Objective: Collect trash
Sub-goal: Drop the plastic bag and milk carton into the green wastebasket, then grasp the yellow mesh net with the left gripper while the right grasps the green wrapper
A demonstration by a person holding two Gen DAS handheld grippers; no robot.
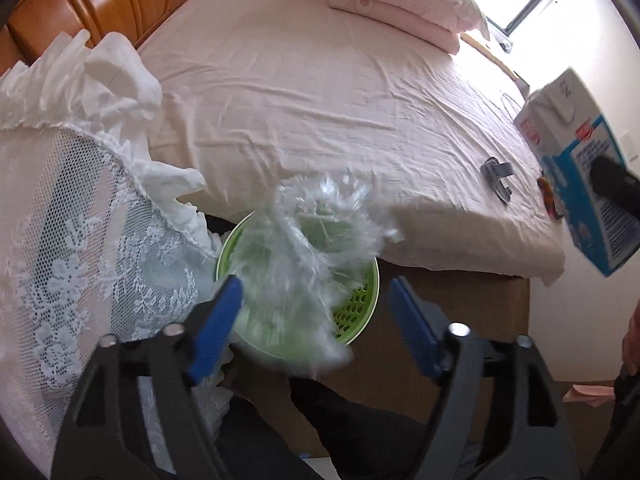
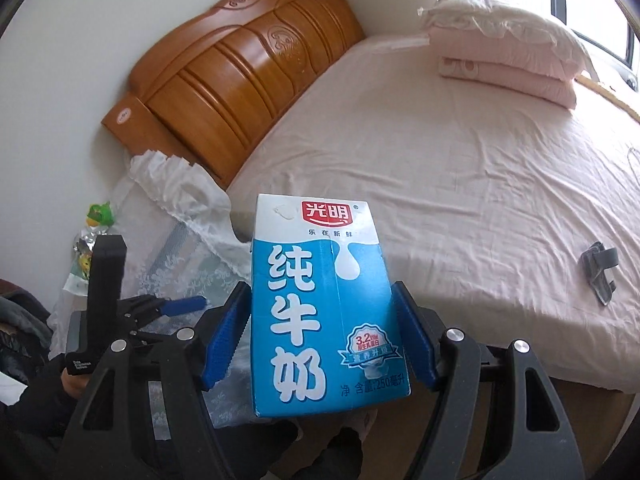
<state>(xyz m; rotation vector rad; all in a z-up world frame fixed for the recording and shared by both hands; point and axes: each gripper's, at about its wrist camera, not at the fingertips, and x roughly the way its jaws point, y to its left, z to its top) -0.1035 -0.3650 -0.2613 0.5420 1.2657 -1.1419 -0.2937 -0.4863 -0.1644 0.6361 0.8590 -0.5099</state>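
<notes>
I am looking down along my left gripper point(image 1: 316, 304), and its blue fingers point(image 1: 218, 322) are standing wide apart with nothing pressed between them. A crumpled clear plastic bag point(image 1: 308, 248) is blurring in the gap just ahead of the fingertips, free of both pads as far as I can tell, and it is hanging right over the green perforated basket point(image 1: 360, 308) that is sitting on the floor against the side of the bed point(image 1: 320, 100). Whether the bag is touching the basket rim I cannot tell through the blur.

My right gripper point(image 2: 324, 332) is clamping the blue and white milk carton point(image 2: 324, 304), one blue pad pressing on each side face, and the carton is standing upright between them with its printed front facing the camera. In the left wrist view the same carton point(image 1: 580, 184) is showing at the right edge, tilted, well apart from the basket and above the corner of the bed.

A small grey clip point(image 1: 498, 178) is lying on the pink sheet near the bed's near edge, between the basket and the carton. A white lace cloth point(image 1: 80, 240) is draping over something just left of the basket. Folded pink bedding point(image 1: 400, 4) is resting at the far side of the bed, by the window.
</notes>
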